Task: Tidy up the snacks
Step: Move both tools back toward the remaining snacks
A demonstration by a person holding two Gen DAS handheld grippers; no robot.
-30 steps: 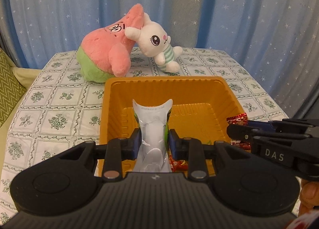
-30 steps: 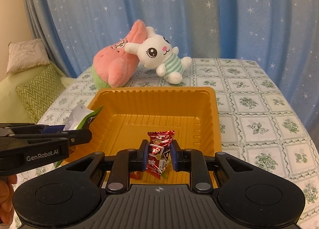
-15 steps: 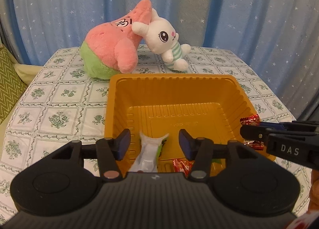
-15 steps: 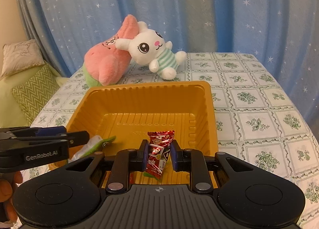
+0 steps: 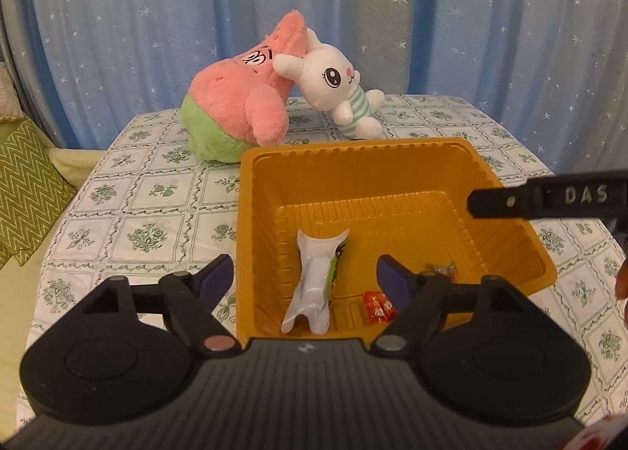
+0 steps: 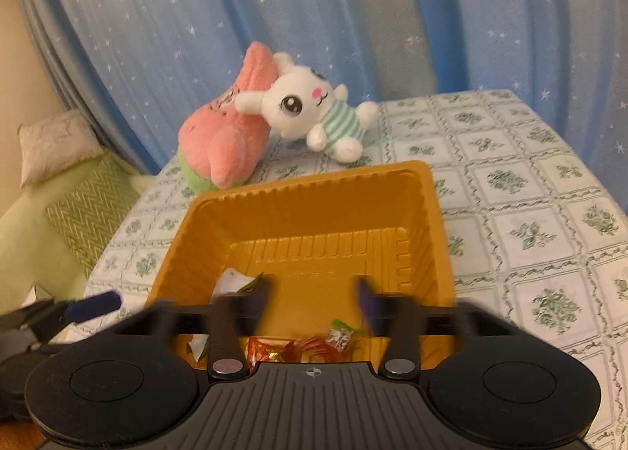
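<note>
Now both snacks lie in the orange tray [image 5: 510, 222]: the silver packet [image 5: 314, 277] lengthwise ahead of the open, empty left gripper [image 5: 306, 277], whose jaws have just been opening like the empty right gripper [image 6: 314, 293]

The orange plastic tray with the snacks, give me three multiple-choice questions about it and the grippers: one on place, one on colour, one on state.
1. Where does the silver-and-green snack pouch lie?
A. inside the orange plastic tray
B. on the tablecloth
C. on the pink plush

2. What colour is the striped shirt of the white bunny plush?
A. red
B. green and white
C. black

3. How does the left gripper stand?
A. shut on the pouch
B. shut on nothing
C. open

Answers: 1 A, the pouch rests on the tray floor. 2 B, pale green stripes show. 3 C, its jaws have just been opening and the pads stand clear of the pouch.
</note>
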